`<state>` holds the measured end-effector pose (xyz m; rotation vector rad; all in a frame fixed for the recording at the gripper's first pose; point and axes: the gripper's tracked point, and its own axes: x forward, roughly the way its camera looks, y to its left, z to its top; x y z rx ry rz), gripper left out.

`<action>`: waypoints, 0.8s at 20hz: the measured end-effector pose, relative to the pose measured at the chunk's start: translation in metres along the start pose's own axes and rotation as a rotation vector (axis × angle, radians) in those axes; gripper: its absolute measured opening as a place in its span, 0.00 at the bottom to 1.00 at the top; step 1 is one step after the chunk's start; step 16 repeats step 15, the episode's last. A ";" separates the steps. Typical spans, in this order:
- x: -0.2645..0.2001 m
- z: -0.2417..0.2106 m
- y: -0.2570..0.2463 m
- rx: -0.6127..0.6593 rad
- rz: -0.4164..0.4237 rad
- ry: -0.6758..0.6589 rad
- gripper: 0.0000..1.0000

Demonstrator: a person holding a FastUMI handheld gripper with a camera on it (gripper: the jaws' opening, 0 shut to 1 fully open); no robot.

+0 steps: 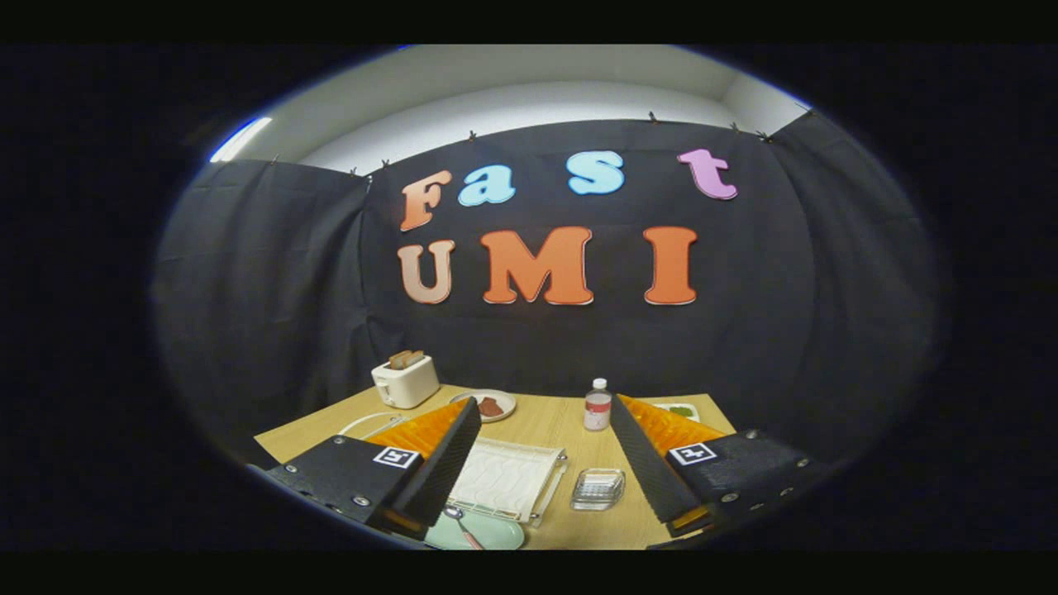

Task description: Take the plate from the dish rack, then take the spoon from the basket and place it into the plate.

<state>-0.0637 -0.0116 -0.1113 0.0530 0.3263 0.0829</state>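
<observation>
The hand-held gripper (545,463) hangs above the desk (579,446) with its fingers wide apart, gripping nothing. Between them, at the near edge, the spoon (459,525) lies in the pale green plate (488,533). The white rack (504,479) sits just beyond the plate, a clear dish (598,488) beside it. A toaster (404,380) and bottle (598,406) stand toward the far edge.

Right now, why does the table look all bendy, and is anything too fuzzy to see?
Gripper view: the fisheye lens curves the table; the hand-held gripper hangs open above it, sharp, while the small dish beyond the fingers is too small and soft to make out; lighting is even, without harsh glare.
</observation>
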 end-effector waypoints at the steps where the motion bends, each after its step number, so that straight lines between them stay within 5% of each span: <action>1: 0.000 0.010 -0.003 -0.001 -0.012 -0.029 0.94; 10: -0.008 0.075 -0.030 -0.038 -0.093 -0.215 0.96; 16: -0.011 0.079 -0.043 -0.078 -0.122 -0.254 0.97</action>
